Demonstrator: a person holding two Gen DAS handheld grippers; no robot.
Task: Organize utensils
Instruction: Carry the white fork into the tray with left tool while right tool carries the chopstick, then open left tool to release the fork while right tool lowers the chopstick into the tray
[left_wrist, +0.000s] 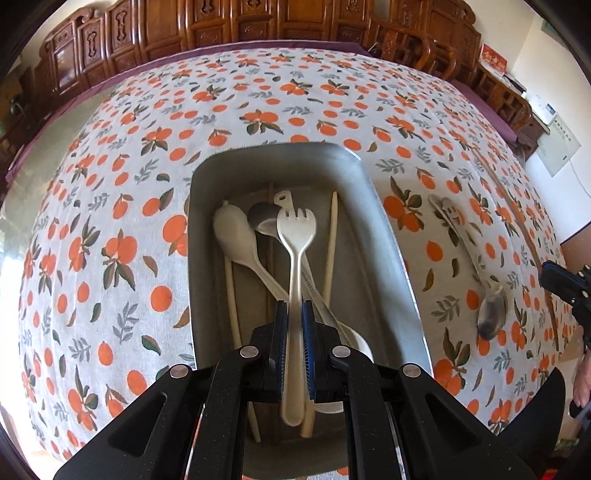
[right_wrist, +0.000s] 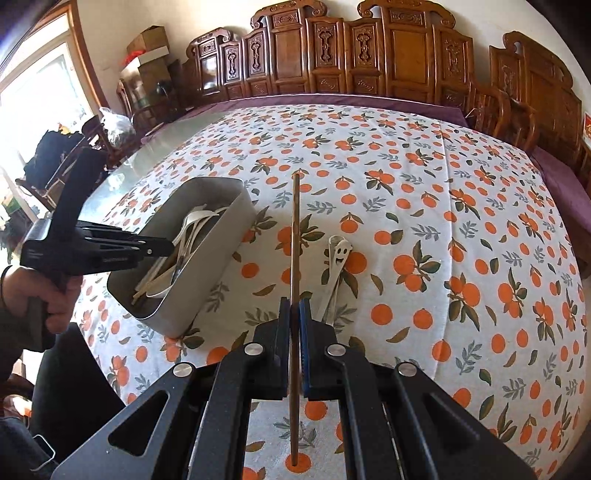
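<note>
The left gripper (left_wrist: 294, 314) pinches a pale, matte spork (left_wrist: 295, 258) by its handle above the grey bin (left_wrist: 384, 221) of utensils; the right gripper (right_wrist: 294, 314) clamps a thin brown chopstick (right_wrist: 295, 236) over the orange-print tablecloth (right_wrist: 443, 221), beside a smiley-faced spoon (right_wrist: 338, 266).

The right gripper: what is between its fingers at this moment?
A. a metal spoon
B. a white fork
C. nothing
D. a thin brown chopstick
D: in the right wrist view the right gripper is closed on a thin brown chopstick, which points out over the tablecloth.
</note>
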